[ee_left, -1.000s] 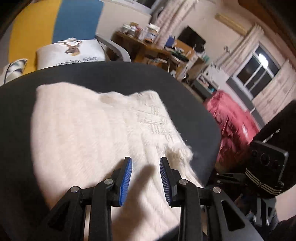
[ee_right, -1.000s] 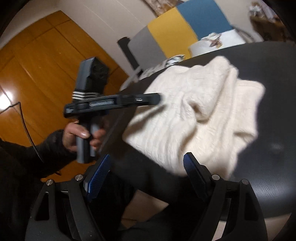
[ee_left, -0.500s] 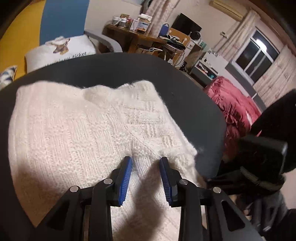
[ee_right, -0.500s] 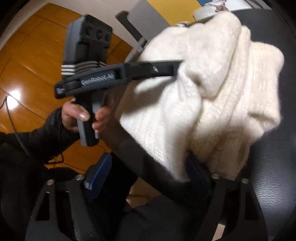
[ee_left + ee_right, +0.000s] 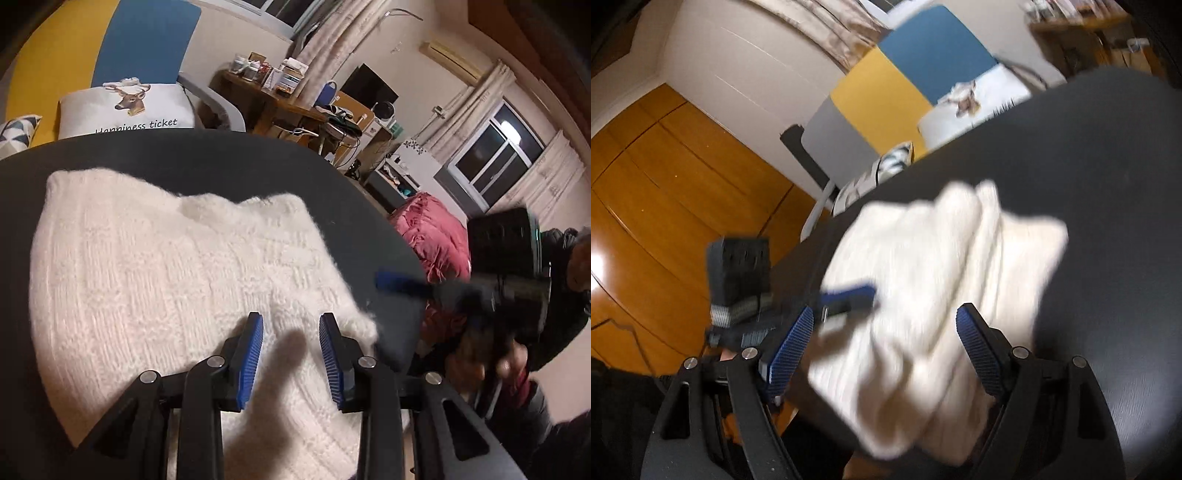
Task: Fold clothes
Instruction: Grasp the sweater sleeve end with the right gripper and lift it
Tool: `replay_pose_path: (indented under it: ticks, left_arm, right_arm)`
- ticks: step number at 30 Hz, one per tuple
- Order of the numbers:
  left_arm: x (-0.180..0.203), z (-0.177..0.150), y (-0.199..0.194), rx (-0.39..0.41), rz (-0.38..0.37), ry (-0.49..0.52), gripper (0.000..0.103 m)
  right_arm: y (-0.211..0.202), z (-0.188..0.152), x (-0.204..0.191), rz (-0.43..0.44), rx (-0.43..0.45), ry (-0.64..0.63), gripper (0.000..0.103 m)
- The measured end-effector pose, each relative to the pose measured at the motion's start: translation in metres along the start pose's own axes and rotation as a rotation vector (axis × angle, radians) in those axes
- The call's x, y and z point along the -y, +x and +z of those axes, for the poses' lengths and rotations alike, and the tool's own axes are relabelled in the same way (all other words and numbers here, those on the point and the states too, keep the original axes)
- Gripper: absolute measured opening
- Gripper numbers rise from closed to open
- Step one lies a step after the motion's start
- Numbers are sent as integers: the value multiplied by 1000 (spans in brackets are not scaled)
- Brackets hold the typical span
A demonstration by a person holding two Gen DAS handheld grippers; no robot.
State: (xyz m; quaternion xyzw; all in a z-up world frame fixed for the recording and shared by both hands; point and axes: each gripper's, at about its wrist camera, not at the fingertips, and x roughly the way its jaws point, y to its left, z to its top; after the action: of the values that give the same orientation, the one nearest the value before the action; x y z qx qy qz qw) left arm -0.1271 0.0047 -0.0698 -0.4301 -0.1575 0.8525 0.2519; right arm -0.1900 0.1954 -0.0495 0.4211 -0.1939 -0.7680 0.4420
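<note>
A white knit sweater (image 5: 147, 266) lies folded on a round black table (image 5: 221, 162), with its near end hanging over the table's front edge. My left gripper (image 5: 291, 350) hovers just above the sweater's near right corner. It is open, its blue pads are apart, and only its shadow falls on the knit between them. In the right wrist view the sweater (image 5: 923, 258) is blurred and bunched in thick layers. My right gripper (image 5: 886, 347) stands wide open over its near end, the pads clear of the cloth. The left gripper's blue finger (image 5: 849, 291) reaches in from the left.
A deer-print pillow (image 5: 129, 107) and a yellow and blue backrest (image 5: 905, 85) stand behind the table. A cluttered desk (image 5: 280, 92) and red bedding (image 5: 432, 236) are to the right. The wooden floor (image 5: 646, 184) lies to the left. A person's hand (image 5: 480, 358) holds the right tool.
The right gripper has drawn back from the sweater, which now looks smaller and blurred. One of its blue fingers now shows at the table's right edge. The left gripper has barely shifted.
</note>
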Motion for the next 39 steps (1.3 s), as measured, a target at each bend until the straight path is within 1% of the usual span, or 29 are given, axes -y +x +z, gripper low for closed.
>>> replay_pose_path:
  ticks: [2,3,6,8,12,16,19,21,23,26,29,30,31,33,35,37,39]
  left_arm:
    - [0,-3,1,0,-10,-1,32]
    - [-1,-4,1,2,-17,-6,32]
    - [-4,-5,2,6,-39,-22,32]
    - [-5,-6,2,9,-46,-20,32]
    - [-7,-7,4,15,-60,-12,32]
    - [-7,-9,6,20,-64,1,32]
    - [-8,-9,6,22,-65,4,32]
    - [-9,-10,5,25,-69,3,32]
    - [-10,-11,6,27,-71,0,32]
    - [-9,-12,6,26,-67,-1,32]
    - [-8,-12,6,21,-63,-9,32]
    - [-8,-11,5,20,-60,-13,32]
    - [-7,-11,4,20,-56,-15,32]
    - [-3,-13,0,26,-41,-2,32]
    - [3,-15,-8,49,-31,11,32]
    - [8,-15,-19,89,-72,19,34]
    - [13,-15,-23,105,-87,43,35]
  right_arm:
    - [22,9,-10,-28,5,-21,62]
    - [29,13,-8,-43,3,-9,52]
    - [42,27,5,-73,6,35,52]
    - [41,35,13,-97,10,52,52]
    - [46,41,28,-108,3,114,52]
    - [58,45,34,-82,-34,129,53]
    - [71,44,39,-121,-102,147,55]
    - [65,42,41,-95,-102,170,55]
    - [53,40,45,-55,-55,206,55]
    - [56,38,49,-31,-68,216,55]
    - [68,38,49,-37,-84,181,55]
    - [69,39,46,-65,-83,158,42]
    - [69,39,41,-100,-84,133,25]
    - [65,41,25,-154,-79,71,17]
    - [60,42,7,-204,-72,6,15]
    - [46,47,-13,-214,-40,-50,14]
    - [30,54,-33,-208,-2,-104,14]
